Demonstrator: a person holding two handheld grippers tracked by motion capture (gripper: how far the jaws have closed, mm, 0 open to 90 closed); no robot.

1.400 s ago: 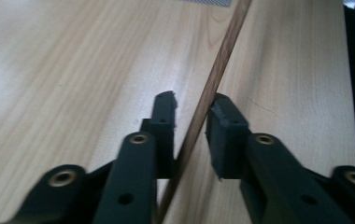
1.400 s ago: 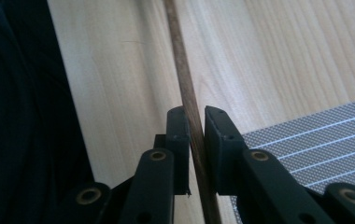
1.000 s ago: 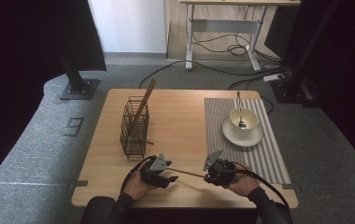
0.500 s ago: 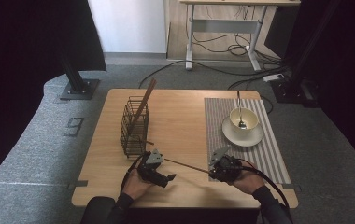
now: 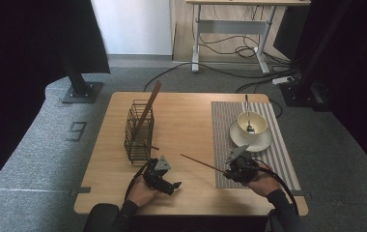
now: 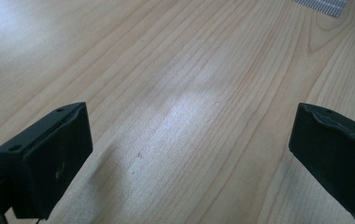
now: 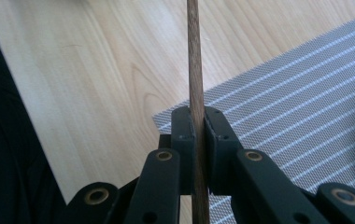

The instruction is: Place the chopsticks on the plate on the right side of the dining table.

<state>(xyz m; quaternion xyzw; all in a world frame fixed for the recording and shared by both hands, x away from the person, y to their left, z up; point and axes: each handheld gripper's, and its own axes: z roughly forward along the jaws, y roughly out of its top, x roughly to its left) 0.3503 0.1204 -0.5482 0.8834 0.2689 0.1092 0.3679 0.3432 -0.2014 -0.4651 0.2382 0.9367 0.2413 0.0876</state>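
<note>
A: Where's the chopstick (image 5: 203, 164) now?

B: Clamped in the right tongs (image 7: 199, 140). In the right gripper view the thin wooden stick runs straight up between the two pads, which are clenched tight on it. From the high view it juts out toward the middle of the table (image 5: 186, 121), lifted off the wood, with its free tip pointing toward the wire basket (image 5: 139, 130).

A: And the left tongs (image 5: 171, 185)?

B: Released. A second ago both pairs met at the stick near the table's front edge. The left jaws have just been opening, and the left gripper view has them standing wide apart with bare tabletop between them. The hands have since drawn apart, the right one drifting toward the striped placemat (image 5: 268, 145).

A: So a hand-over?

B: That's how I read it. The stick has passed wholly to the right hand, which now carries it alone. The left is free.

A: Where would it go?

B: Hard to say for sure. The basket already holds one long wooden piece (image 5: 148, 107) leaning out of it, and on the placemat a cup (image 5: 252, 123) sits on a saucer (image 5: 263, 142). Either could be the target.
</note>
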